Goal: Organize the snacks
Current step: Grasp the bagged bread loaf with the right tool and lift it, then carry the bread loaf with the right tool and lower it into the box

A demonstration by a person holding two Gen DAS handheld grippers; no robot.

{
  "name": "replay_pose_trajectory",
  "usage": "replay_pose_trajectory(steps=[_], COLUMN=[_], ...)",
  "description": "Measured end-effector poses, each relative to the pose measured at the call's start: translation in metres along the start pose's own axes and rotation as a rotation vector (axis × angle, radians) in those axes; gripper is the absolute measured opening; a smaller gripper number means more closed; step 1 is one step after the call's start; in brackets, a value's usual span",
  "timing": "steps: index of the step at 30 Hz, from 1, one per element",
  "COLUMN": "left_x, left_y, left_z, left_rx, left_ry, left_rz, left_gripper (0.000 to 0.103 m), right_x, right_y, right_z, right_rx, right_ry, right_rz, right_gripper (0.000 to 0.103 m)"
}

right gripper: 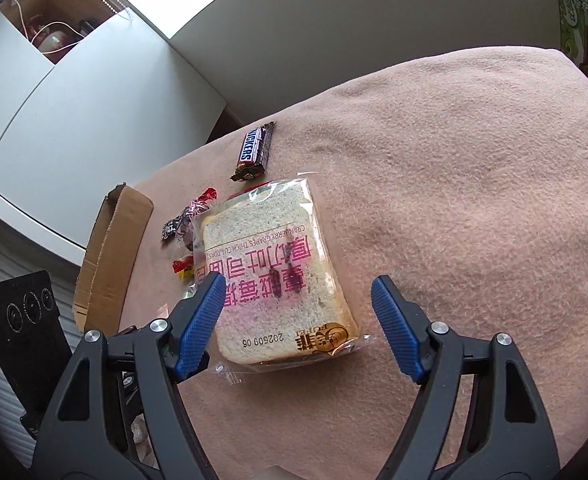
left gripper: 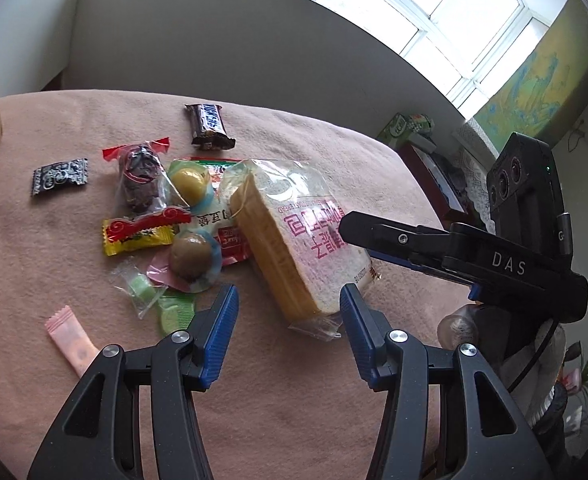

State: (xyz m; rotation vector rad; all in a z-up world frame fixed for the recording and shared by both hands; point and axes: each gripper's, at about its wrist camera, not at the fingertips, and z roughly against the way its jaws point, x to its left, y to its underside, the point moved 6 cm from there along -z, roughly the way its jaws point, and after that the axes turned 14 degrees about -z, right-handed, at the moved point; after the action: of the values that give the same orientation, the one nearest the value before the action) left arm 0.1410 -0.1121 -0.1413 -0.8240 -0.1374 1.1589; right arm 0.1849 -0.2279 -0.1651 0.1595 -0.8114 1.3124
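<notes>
Bagged toast (right gripper: 278,280) lies flat on pink blanket (right gripper: 474,200), beside the candy pile (left gripper: 158,216). Right gripper (right gripper: 298,300) hovers over it, jaws apart, nothing clamped. Left gripper (left gripper: 290,312) near the bag's corner, jaws apart, empty. Snickers bar (left gripper: 210,126) farther back.

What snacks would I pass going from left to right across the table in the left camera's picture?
Black sweet packet → pink sachet → dark dates in a red-ended wrapper → Snickers bar → bagged sliced toast. The small sweets heaped in the middle overlap too much to order.
</notes>
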Motion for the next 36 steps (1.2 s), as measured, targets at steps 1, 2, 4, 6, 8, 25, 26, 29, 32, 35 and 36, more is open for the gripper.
replay_pose_trajectory(steps=[1, 2, 4, 6, 8, 25, 26, 29, 32, 35, 36], left_x=[-0.001, -0.001, 0.000, -0.002, -0.004, -0.009, -0.009, -0.007, -0.003, 0.000, 0.003], left_y=[0.000, -0.001, -0.003, -0.003, -0.003, -0.004, -0.004, -0.003, 0.000, 0.000, 0.000], left_z=[0.000, -0.002, -0.006, -0.007, -0.009, 0.006, 0.010, 0.020, 0.033, 0.045, 0.049], left_rx=[0.002, 0.004, 0.005, 0.008, 0.013, -0.010, -0.016, -0.033, -0.055, -0.077, -0.084], left_ry=[0.004, 0.002, 0.004, 0.018, 0.029, 0.034, 0.032, 0.028, 0.017, -0.004, -0.012], left_rz=[-0.001, 0.000, -0.003, -0.005, -0.010, -0.052, -0.054, -0.054, -0.054, -0.057, -0.056], left_gripper=[0.052, 0.052, 0.052, 0.052, 0.052, 0.051, 0.051, 0.051, 0.051, 0.051, 0.051], right_x=[0.000, -0.001, -0.001, -0.002, 0.000, 0.026, 0.029, 0.040, 0.054, 0.069, 0.075], right_y=[0.000, 0.000, 0.001, 0.003, 0.004, 0.023, 0.024, 0.029, 0.034, 0.039, 0.041], right_z=[-0.002, -0.003, -0.007, -0.010, -0.010, 0.008, 0.009, 0.013, 0.017, 0.018, 0.018], right_rx=[0.008, 0.016, 0.027, 0.044, 0.042, 0.025, 0.022, 0.012, 0.005, 0.003, 0.004], right_ry=[-0.006, -0.012, -0.022, -0.038, -0.038, -0.012, -0.012, -0.012, -0.019, -0.030, -0.035], right_rz=[-0.004, -0.007, -0.017, -0.026, -0.022, 0.049, 0.056, 0.077, 0.098, 0.121, 0.127], right_gripper=[0.079, 0.078, 0.077, 0.069, 0.068, 0.057, 0.057, 0.057, 0.057, 0.057, 0.057])
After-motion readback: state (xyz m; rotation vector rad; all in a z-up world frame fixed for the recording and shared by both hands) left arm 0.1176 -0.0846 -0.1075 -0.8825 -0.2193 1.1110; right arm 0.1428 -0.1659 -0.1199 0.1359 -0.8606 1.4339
